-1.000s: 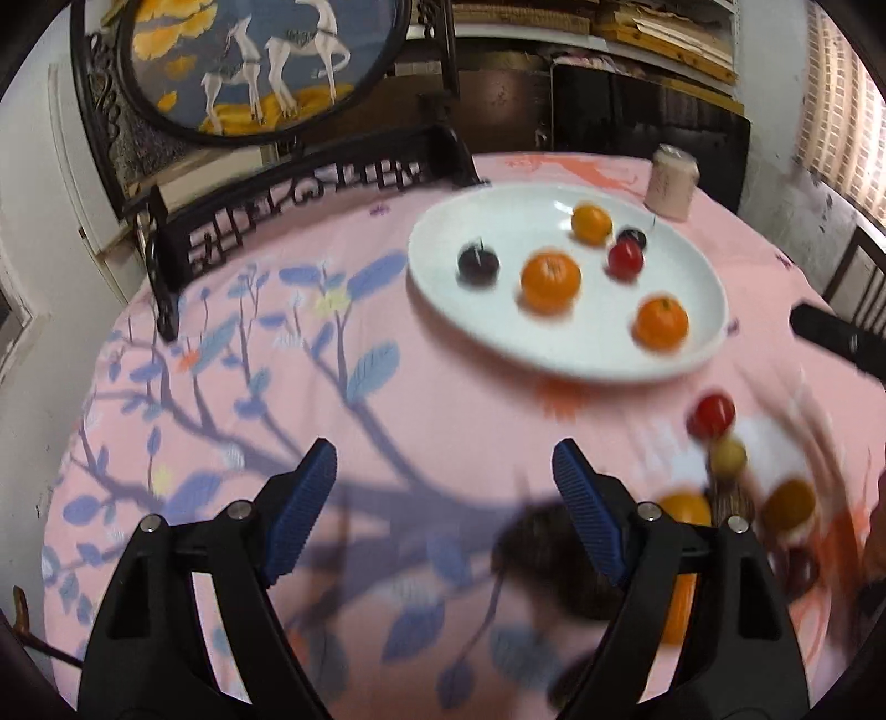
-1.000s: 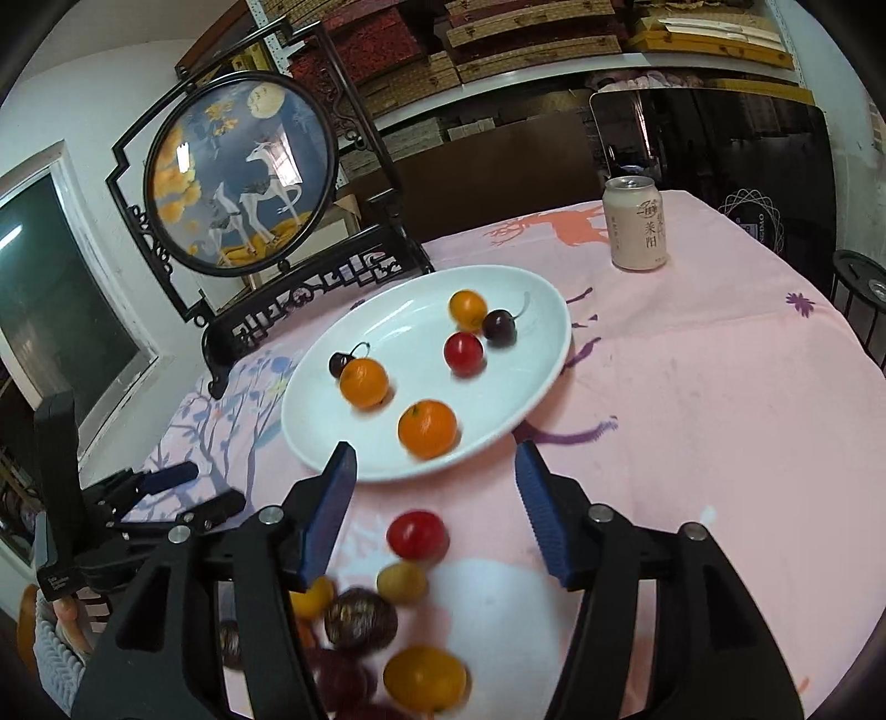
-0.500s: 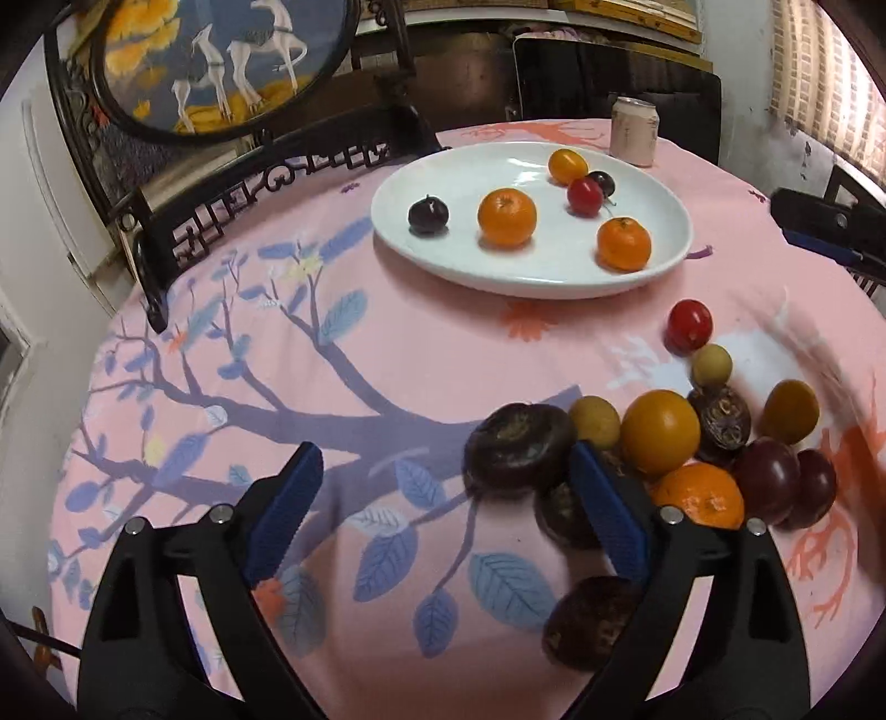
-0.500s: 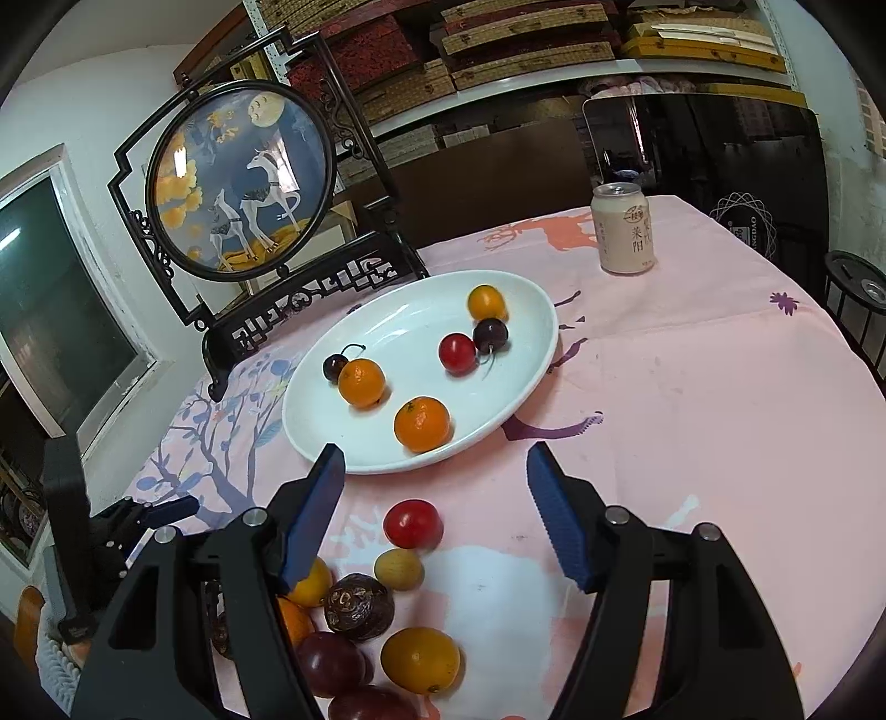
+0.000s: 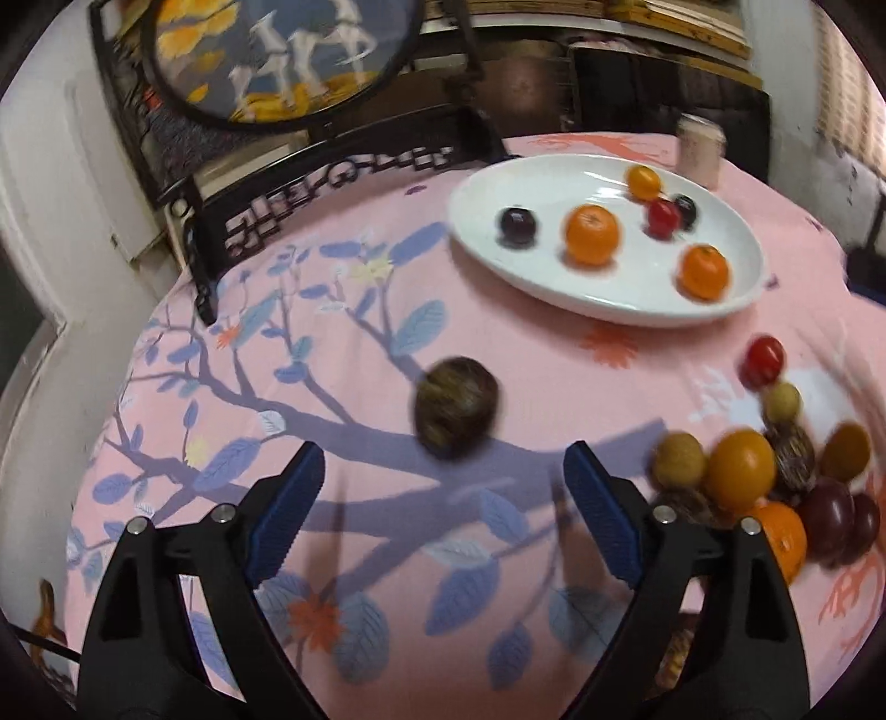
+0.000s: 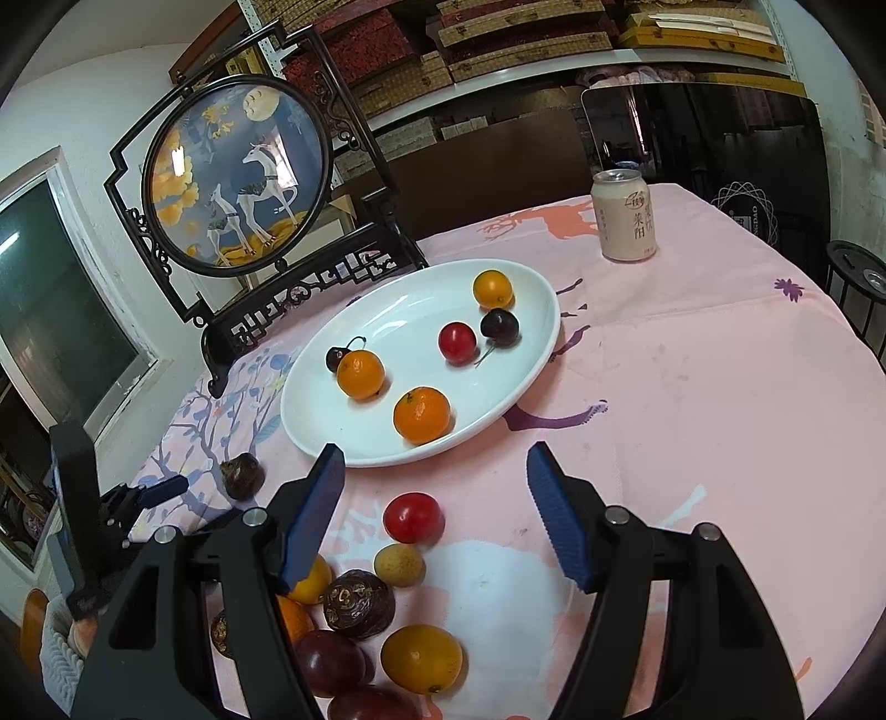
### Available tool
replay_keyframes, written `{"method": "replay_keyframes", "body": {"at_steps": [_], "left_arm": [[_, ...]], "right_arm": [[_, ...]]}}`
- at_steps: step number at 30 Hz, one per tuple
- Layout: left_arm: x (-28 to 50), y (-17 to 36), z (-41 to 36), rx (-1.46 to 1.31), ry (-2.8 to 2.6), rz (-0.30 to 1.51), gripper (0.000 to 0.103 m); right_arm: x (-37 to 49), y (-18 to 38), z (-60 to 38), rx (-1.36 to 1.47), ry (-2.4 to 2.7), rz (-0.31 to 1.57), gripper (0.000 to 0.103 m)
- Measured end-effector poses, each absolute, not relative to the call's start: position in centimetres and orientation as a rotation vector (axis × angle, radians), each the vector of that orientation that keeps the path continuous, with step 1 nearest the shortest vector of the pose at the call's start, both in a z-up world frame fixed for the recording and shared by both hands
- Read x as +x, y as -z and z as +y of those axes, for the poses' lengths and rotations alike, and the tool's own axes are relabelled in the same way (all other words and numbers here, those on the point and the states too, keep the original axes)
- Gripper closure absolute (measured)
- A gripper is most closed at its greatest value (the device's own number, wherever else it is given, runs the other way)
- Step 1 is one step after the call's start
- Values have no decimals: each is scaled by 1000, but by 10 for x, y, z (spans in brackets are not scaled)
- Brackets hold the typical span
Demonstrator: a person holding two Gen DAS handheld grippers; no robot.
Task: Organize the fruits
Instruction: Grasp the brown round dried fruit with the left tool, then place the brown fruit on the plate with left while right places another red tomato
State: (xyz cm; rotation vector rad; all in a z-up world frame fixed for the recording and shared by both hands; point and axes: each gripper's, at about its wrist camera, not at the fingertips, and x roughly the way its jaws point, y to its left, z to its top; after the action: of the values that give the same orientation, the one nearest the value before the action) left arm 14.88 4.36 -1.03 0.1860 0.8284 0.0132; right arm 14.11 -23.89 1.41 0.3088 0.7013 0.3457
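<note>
A white oval plate [image 5: 609, 310] [image 6: 310, 421] holds two mandarins [image 6: 421, 415], a small yellow-orange fruit, a red tomato and dark cherries. One dark brown passion fruit [image 5: 457, 407] [image 6: 242, 475] lies alone on the pink cloth, just beyond my left gripper [image 5: 446, 512]. That gripper's jaws are closing with nothing between them. One blue fingertip [image 6: 166, 487] of it shows at the left of the right wrist view. My right gripper [image 6: 437, 515] is open above a red tomato [image 6: 412, 518], pads clear of it. Several mixed fruits [image 5: 742, 471] [image 6: 354, 598] are piled close by.
A drink can [image 6: 623, 221] [image 5: 700, 149] stands behind the plate. A round deer picture in a black carved stand [image 6: 238, 177] [image 5: 277, 50] occupies the table's far left. The table edge drops off at the right, with dark furniture beyond.
The dark brown passion fruit, beside the pile half a second ago, now lies alone farther left, ahead of my left gripper. My right gripper's jaws have widened a little.
</note>
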Motion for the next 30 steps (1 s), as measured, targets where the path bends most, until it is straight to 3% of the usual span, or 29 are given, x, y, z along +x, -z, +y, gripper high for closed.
{"method": "replay_keyframes", "body": {"at_steps": [6, 11, 12, 16, 22, 25, 30], "left_arm": [[168, 16, 45, 183, -28, 831, 17], [189, 27, 47, 138, 11, 894, 43], [192, 26, 48, 107, 45, 904, 59], [191, 25, 47, 95, 44, 905, 60], [188, 24, 44, 99, 52, 905, 60], [186, 24, 41, 107, 50, 901, 60], [180, 12, 32, 137, 39, 852, 60]], "right_arm": [[143, -9, -234, 293, -355, 724, 34], [148, -1, -225, 294, -393, 779, 34], [150, 2, -221, 298, -408, 799, 34], [160, 12, -207, 300, -433, 875, 34], [174, 27, -192, 271, -413, 955, 48], [174, 33, -183, 203, -400, 969, 71], [165, 15, -194, 225, -399, 878, 72]]}}
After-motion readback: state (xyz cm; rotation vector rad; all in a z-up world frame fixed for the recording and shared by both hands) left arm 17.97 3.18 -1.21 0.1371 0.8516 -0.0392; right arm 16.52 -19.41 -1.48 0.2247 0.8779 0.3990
